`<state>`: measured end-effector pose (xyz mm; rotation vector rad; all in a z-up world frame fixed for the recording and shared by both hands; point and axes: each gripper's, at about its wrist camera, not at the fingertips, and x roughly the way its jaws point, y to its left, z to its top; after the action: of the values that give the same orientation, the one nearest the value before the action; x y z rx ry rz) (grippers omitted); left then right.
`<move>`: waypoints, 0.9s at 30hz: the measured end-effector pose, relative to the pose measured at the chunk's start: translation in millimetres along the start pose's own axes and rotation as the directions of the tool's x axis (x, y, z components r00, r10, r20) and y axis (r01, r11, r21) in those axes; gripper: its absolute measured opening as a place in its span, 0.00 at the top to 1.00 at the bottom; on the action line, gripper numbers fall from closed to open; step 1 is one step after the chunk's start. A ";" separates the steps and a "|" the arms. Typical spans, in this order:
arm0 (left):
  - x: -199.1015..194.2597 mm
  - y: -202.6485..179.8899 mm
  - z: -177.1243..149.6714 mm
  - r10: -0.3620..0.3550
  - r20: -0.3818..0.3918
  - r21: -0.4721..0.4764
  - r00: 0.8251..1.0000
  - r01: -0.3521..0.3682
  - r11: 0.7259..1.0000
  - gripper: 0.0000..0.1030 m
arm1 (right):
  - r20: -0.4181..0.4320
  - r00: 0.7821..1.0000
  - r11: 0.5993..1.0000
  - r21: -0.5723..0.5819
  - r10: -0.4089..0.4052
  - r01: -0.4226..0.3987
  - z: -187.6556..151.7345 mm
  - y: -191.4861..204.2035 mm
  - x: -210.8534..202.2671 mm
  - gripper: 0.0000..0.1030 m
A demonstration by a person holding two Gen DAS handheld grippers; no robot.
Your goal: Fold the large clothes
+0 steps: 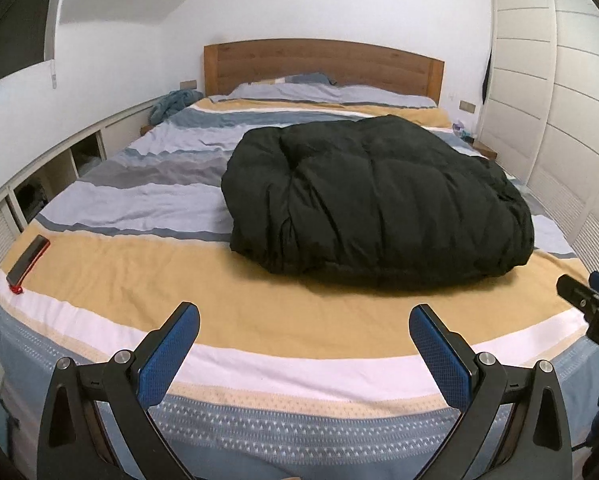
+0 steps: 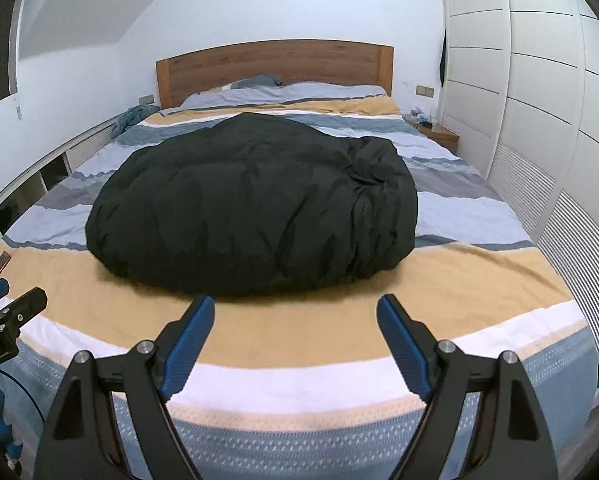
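The black puffy coat (image 1: 379,196) is lying bundled on the striped bed (image 1: 139,280), looking soft, bulky, light and probably slippery; a hem or edge fold would be the best hold. Both the left gripper (image 1: 304,322) and right gripper (image 2: 295,310) are hovering spread and empty.

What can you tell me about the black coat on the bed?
The black coat is puffy and quilted, of smooth, creased fabric, bundled into a rounded heap with no sleeves or collar showing. It lies on the striped bedcover, its near edge on the yellow band. Neither claw touches it.
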<state>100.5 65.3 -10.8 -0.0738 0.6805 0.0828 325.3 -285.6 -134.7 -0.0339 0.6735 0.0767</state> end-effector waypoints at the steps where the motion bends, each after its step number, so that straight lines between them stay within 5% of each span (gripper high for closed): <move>1: -5.0 -1.4 -1.7 0.002 0.003 0.003 1.000 -0.002 1.000 0.00 | -0.006 1.000 1.000 -0.007 -0.003 0.003 -1.3 1.4 -2.0 0.19; 15: -36.4 -25.5 -18.8 0.003 0.023 0.071 1.000 -0.004 0.997 0.00 | -0.068 0.994 0.996 -0.046 -0.080 0.077 -14.4 7.5 -24.5 0.19; 27: -49.7 -41.2 -21.7 0.048 0.040 0.084 0.998 -0.051 0.995 0.00 | -0.067 0.996 0.997 -0.038 -0.065 0.063 -22.4 2.3 -40.7 0.19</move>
<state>52.6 19.7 5.5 0.0266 0.6476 0.1020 279.4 -287.0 -126.8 -0.0931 0.7385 0.0264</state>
